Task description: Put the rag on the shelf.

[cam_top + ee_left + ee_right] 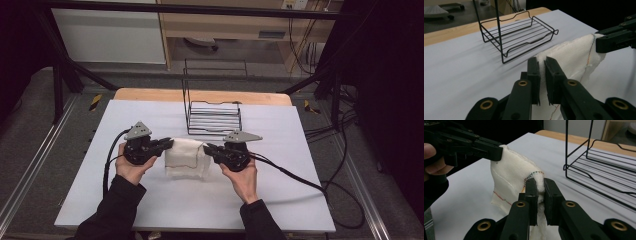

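Observation:
A white cloth [185, 157] with coloured stitching hangs between my two grippers above the white table top. My left gripper [170, 143] is shut on the cloth's left top corner, and my right gripper [206, 148] is shut on its right top corner. In the left gripper view the cloth [571, 56] is pinched between the two black jaws of the left gripper [542, 62], with the right gripper [616, 37] clamping the far corner. In the right gripper view the cloth [511, 177] is nipped in the right gripper [538, 183], and the left gripper [495, 151] holds the other corner.
A black wire rack [212, 107] stands just behind the cloth at the table's middle back. The white table cover [280, 200] has bare room in front and to both sides. Cables [295, 177] trail from each gripper. Black frame posts stand around the table.

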Available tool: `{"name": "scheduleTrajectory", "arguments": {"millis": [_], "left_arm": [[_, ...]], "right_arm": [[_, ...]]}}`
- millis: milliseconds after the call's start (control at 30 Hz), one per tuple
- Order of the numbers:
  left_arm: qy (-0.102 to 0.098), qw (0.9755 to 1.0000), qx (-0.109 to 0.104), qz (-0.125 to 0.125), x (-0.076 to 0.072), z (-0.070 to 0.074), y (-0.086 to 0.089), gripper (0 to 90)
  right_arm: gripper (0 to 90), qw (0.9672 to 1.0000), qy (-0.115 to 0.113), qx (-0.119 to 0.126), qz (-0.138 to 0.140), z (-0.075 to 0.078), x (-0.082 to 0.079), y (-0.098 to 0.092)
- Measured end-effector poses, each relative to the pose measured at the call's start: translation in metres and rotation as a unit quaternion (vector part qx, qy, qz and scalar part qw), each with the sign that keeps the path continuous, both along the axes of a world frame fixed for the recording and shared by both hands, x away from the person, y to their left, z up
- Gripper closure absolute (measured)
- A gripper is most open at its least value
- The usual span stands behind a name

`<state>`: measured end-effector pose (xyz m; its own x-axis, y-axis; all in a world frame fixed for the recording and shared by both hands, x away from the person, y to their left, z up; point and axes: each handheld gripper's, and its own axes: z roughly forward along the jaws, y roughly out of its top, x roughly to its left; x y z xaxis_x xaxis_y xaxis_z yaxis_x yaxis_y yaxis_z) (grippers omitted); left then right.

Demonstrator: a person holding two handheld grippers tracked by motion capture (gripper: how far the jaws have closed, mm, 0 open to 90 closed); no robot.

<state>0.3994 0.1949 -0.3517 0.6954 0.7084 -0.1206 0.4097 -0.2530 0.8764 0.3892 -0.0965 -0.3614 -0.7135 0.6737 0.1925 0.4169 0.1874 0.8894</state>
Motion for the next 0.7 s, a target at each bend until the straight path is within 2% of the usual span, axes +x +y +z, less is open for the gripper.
{"name": "scheduleTrajectory", "arguments": {"millis": [133,400,700], "left_arm": [[-0.012,0.9999,-0.006,0.005,-0.002,0.006,-0.002,82.4],[-0.033,0.9994,-0.014,0.004,-0.005,0.019,-0.006,82.5],[-0.066,0.9968,-0.044,0.013,-0.007,0.034,-0.011,82.5]], "right_arm": [[82.9,1.0,-0.01,0.001,0.001,0.005,0.0,-0.002],[83.0,0.999,-0.044,0.005,0.005,0.021,-0.005,-0.007],[83.0,0.9972,-0.073,0.015,0.002,0.036,-0.008,-0.013]]}}
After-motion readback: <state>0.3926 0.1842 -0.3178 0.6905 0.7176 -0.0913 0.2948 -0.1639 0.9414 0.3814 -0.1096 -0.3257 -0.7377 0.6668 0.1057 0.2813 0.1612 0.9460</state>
